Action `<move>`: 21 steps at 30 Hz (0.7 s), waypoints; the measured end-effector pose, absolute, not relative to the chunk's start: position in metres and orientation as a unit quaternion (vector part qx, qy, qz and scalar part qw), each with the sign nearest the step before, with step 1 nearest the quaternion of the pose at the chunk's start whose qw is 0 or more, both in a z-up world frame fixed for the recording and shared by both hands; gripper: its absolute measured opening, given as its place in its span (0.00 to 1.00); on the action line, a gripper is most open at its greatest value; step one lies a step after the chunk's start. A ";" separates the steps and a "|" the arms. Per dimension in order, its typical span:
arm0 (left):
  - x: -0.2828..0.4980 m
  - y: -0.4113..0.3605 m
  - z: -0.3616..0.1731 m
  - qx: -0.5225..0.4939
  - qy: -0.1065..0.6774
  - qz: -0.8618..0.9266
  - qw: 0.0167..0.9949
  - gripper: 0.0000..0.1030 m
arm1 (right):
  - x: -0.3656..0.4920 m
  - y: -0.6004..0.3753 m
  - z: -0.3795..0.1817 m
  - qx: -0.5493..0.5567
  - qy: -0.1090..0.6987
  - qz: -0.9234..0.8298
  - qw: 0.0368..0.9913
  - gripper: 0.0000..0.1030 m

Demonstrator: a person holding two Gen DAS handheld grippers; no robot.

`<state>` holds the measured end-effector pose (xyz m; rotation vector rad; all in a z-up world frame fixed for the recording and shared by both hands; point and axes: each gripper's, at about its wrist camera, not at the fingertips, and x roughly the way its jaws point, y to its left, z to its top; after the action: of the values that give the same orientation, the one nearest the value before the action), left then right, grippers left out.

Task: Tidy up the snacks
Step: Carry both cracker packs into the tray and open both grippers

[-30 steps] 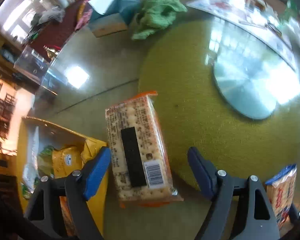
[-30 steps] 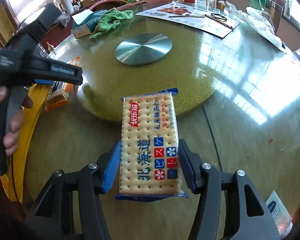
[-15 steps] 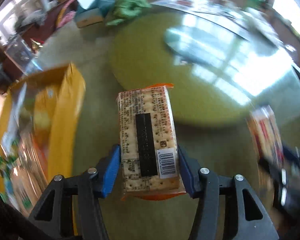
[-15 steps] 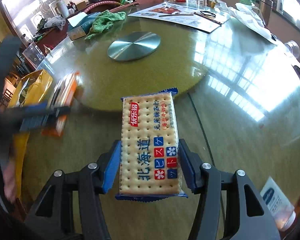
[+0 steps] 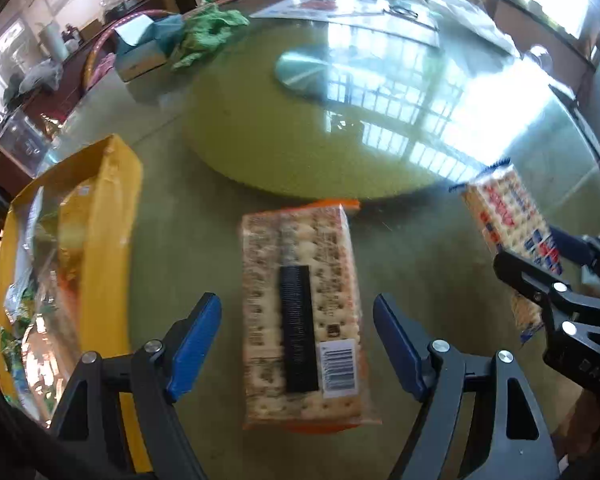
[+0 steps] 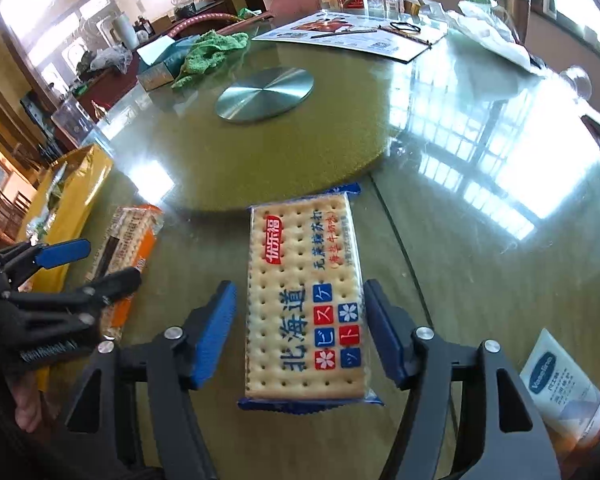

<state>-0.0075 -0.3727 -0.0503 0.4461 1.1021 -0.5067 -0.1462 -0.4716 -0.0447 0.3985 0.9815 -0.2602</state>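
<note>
Left gripper (image 5: 298, 344): jaws have just been opening and stand wide; the orange-edged cracker pack (image 5: 302, 312) lies flat between the blue pads (image 5: 194, 346), a clear gap on each side, nothing pressed.
Right gripper (image 6: 296, 334): jaws have just been opening; the blue-edged cracker pack (image 6: 306, 304) lies between them on the glass tabletop (image 6: 480, 240), a gap showing at the pad on the left and only a sliver at the other, so not gripped.
Orange-edged pack, make: clear film over stacked square crackers, printed back upward with a black strip and a barcode near the fingertips; a long, flat-sided brick with crimped ends.
Blue-edged pack, make: the same brick shape, glossy film, dotted cracker face and bold lettering upward.
Handling, judged: both look light and stiff along their length, but the crackers inside should crack under a hard squeeze, and the film looks slippery on the glass.
Where to take hold, judged: across the two long sides, near mid-length, pads flat to the pack; the crimped ends are soft and would fold.
Yellow box (image 5: 112, 208): open cardboard, beyond the pad on the left of the left gripper, already holding soft snack bags; the likely destination.
Tabletop: hard, reflective glass over a speckled green round, a brushed metal disc (image 6: 265, 94) far ahead of the fingers.
Tube (image 6: 560, 384): white plastic, just outside the right gripper's finger on the right.
</note>
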 end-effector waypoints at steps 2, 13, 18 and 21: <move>-0.002 -0.364 -0.049 0.177 0.517 -0.231 0.805 0.61 | -0.147 -0.466 -0.045 0.172 0.470 -0.131 0.856 0.60; -0.039 -0.294 -0.004 0.050 0.472 -0.278 0.835 0.51 | -0.168 -0.445 -0.027 0.213 0.426 -0.104 0.873 0.54; -0.040 -0.205 0.055 -0.036 0.433 -0.271 0.859 0.51 | -0.146 -0.390 0.015 0.235 0.387 -0.020 0.892 0.54; -0.024 -0.154 0.069 -0.058 0.423 -0.233 0.874 0.51 | -0.113 -0.347 0.033 0.230 0.383 0.037 0.894 0.54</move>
<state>-0.0244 -0.1536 0.0691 -0.1219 0.8839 -0.4873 -0.1129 -0.3466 0.0332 0.4772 0.7952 0.0770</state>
